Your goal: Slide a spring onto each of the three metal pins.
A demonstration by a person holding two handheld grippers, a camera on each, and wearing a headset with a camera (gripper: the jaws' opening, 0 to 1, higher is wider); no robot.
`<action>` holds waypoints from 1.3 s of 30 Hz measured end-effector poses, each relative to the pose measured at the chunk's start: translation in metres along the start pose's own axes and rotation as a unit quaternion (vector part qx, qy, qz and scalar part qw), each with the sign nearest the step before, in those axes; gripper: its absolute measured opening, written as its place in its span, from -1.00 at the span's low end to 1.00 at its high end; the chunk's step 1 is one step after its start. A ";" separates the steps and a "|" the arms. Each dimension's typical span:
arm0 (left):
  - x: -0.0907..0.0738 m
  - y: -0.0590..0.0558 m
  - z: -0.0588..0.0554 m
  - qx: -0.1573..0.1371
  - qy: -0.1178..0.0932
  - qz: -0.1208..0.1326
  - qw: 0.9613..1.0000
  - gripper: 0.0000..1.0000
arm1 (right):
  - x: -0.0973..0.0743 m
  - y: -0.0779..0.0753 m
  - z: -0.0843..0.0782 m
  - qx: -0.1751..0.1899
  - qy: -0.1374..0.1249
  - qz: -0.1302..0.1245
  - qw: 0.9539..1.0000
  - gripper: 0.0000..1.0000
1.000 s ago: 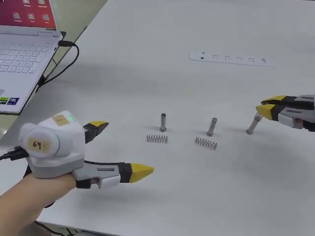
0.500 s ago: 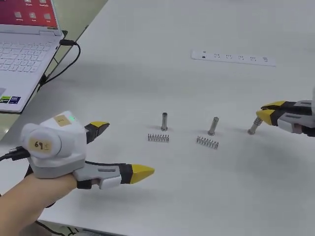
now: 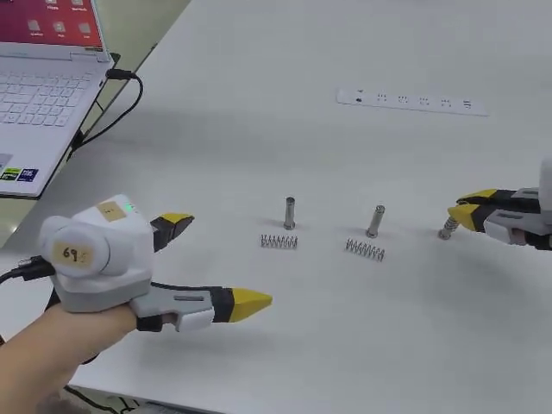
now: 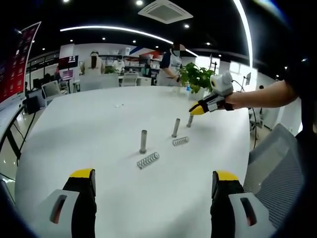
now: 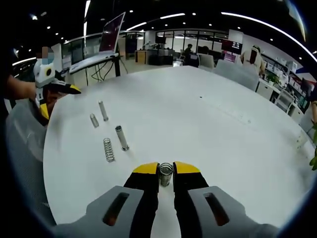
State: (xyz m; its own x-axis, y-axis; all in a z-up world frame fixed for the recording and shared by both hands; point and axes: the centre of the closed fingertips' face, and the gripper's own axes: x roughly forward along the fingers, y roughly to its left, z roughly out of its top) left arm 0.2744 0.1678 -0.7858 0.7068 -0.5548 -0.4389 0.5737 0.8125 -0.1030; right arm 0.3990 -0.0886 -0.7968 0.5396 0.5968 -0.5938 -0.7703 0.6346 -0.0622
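One spring (image 5: 166, 174) is clamped by the right claw (image 3: 464, 207), apparently on its pin (image 3: 449, 226); middle spring (image 3: 364, 250) and left spring (image 3: 279, 241) lie unfitted; left claw (image 4: 153, 174) is open.

Right tongs (image 3: 458, 209) cut off at head view's rt edge; laptop (image 3: 39, 95) cropped top-left.

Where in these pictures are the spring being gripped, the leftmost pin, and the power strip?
gripped spring (image 5: 166, 174): right gripper view, coil end facing the camera.
leftmost pin (image 3: 290, 213): head view, middle of its shaft.
power strip (image 3: 412, 102): head view, middle of its top face.
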 end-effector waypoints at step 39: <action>0.002 -0.006 0.006 0.002 -0.003 -0.012 1.000 0.89 | -0.002 0.010 -0.026 0.032 0.032 0.014 0.999 -0.58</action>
State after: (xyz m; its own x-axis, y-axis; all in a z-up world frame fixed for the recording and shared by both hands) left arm 0.2750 0.1602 -0.7807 0.6957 -0.5750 -0.4306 0.5920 0.7984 -0.1098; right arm 0.3815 -0.0965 -0.8169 0.4946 0.5834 -0.6442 -0.7603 0.6496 0.0045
